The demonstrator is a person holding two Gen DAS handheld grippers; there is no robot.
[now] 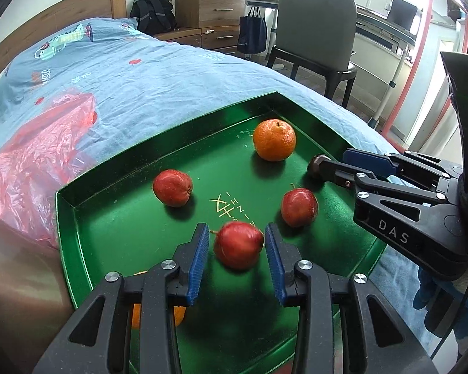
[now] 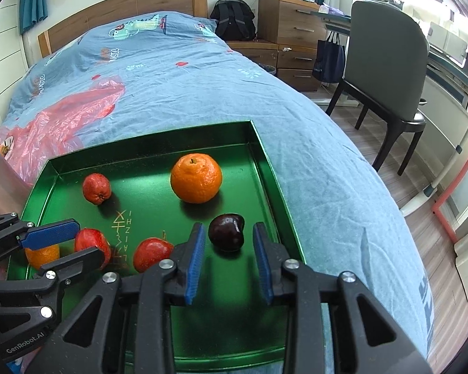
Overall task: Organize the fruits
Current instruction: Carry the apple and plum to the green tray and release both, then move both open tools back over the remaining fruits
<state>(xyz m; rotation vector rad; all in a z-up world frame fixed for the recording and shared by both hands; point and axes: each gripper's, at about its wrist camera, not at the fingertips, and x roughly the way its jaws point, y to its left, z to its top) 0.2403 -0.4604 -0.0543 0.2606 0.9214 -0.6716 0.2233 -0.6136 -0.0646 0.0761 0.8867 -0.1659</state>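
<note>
A green tray (image 1: pixel 115 218) (image 2: pixel 146 152) lies on the bed. My left gripper (image 1: pixel 237 240) (image 2: pixel 89 240) is shut on a small red apple (image 1: pixel 238 246) just above the tray floor. My right gripper (image 2: pixel 229 237) (image 1: pixel 333 159) stands open around a dark plum (image 2: pixel 226 232) (image 1: pixel 314 168) that rests on the tray near its right wall, with a gap at each pad. Two more red apples (image 1: pixel 173 187) (image 1: pixel 298 207) and an orange (image 1: pixel 274 140) (image 2: pixel 196 177) lie loose in the tray. A second orange (image 2: pixel 42 255) sits half hidden under my left fingers.
A crumpled red plastic bag (image 1: pixel 37 155) (image 2: pixel 62 121) lies on the blue bedcover left of the tray. Beyond the bed's right edge stand a grey chair (image 2: pixel 387 62), wooden drawers (image 2: pixel 293 21) and a desk. A person's sleeve (image 1: pixel 15 265) fills the lower left.
</note>
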